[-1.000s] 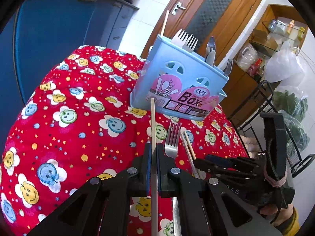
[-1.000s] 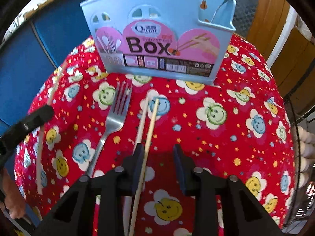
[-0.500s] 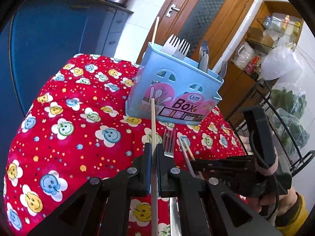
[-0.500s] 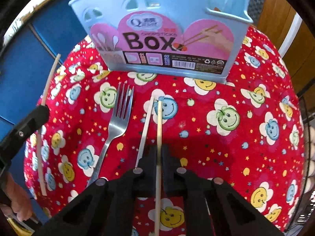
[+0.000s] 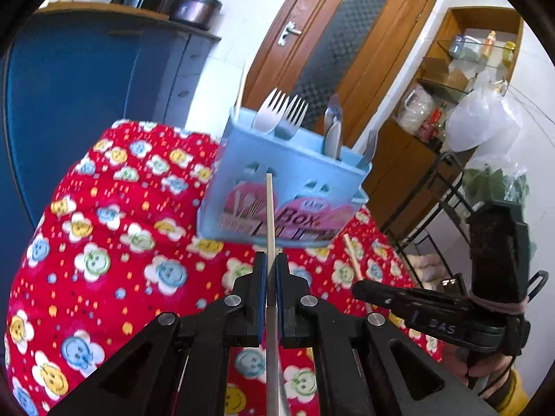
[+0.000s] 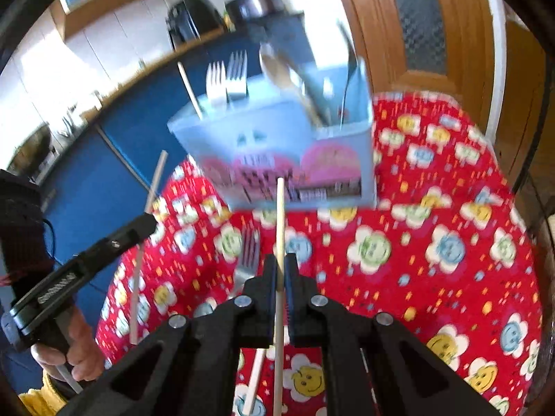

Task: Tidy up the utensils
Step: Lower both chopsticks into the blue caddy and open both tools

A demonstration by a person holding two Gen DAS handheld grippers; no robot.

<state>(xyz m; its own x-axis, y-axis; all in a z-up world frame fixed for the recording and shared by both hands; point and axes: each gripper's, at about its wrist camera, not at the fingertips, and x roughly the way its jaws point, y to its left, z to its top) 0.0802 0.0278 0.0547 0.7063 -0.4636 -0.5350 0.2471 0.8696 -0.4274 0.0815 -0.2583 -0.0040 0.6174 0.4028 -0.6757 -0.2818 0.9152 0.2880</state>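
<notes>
A light blue utensil box (image 5: 288,187) stands on the red flowered tablecloth (image 5: 114,242), holding forks, spoons and one chopstick. My left gripper (image 5: 271,270) is shut on a pale chopstick (image 5: 270,215), held above the cloth in front of the box. My right gripper (image 6: 280,270) is shut on another chopstick (image 6: 279,215), lifted off the cloth and pointing at the box (image 6: 277,145). A fork (image 6: 247,253) and one more chopstick (image 6: 255,381) lie on the cloth below the right gripper. The right gripper also shows in the left wrist view (image 5: 360,286).
Blue cabinets (image 5: 86,79) stand behind the table on the left. A wooden door (image 5: 340,34) and shelves with bags (image 5: 478,124) are at the back right. A black wire rack (image 5: 440,190) stands off the table's right edge.
Both grippers have risen with their chopsticks. The right gripper shut on its chopstick and lifted it off the cloth, tilting up toward the box.
</notes>
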